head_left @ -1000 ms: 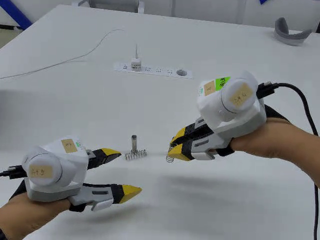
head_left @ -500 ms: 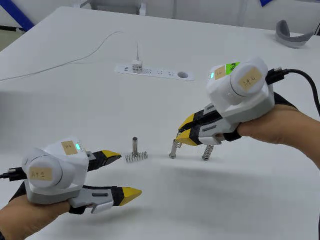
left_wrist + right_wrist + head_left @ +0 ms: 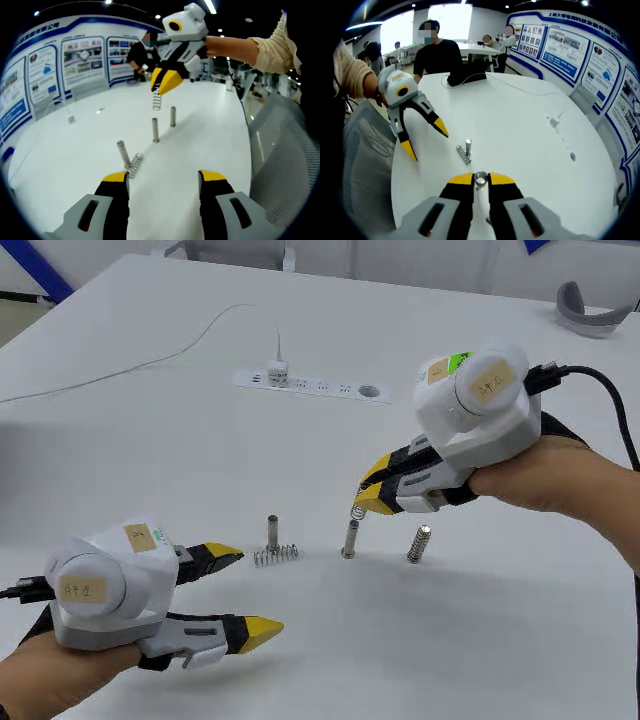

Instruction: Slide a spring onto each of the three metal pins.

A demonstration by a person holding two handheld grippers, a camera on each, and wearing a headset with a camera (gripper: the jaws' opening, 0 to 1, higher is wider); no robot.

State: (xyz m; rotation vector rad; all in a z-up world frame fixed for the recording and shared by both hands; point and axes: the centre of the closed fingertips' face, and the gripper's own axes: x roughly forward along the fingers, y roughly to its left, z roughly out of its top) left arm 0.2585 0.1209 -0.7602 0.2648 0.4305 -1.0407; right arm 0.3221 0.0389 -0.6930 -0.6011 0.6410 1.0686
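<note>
the right gripper [image 3: 362,496] is pinching a small coiled steel spring [image 3: 357,512] over the middle grey metal pin [image 3: 349,540], the left gripper [image 3: 258,588] hovering at its seven o'clock, jaws spread.

Three pins stand in a row on the table [image 3: 150,460]. Start from the middle pin [image 3: 349,538]. Left of it stands the left pin [image 3: 272,530], with a loose spring [image 3: 277,555] lying flat at its foot. Right of it stands the right pin [image 3: 419,543], with a spring round it. Just above the middle pin, your right gripper [image 3: 366,500] holds the held spring [image 3: 357,511]. Your left gripper [image 3: 255,588] is left of it and nearer you. The power strip [image 3: 310,387] lies far behind it.
</note>
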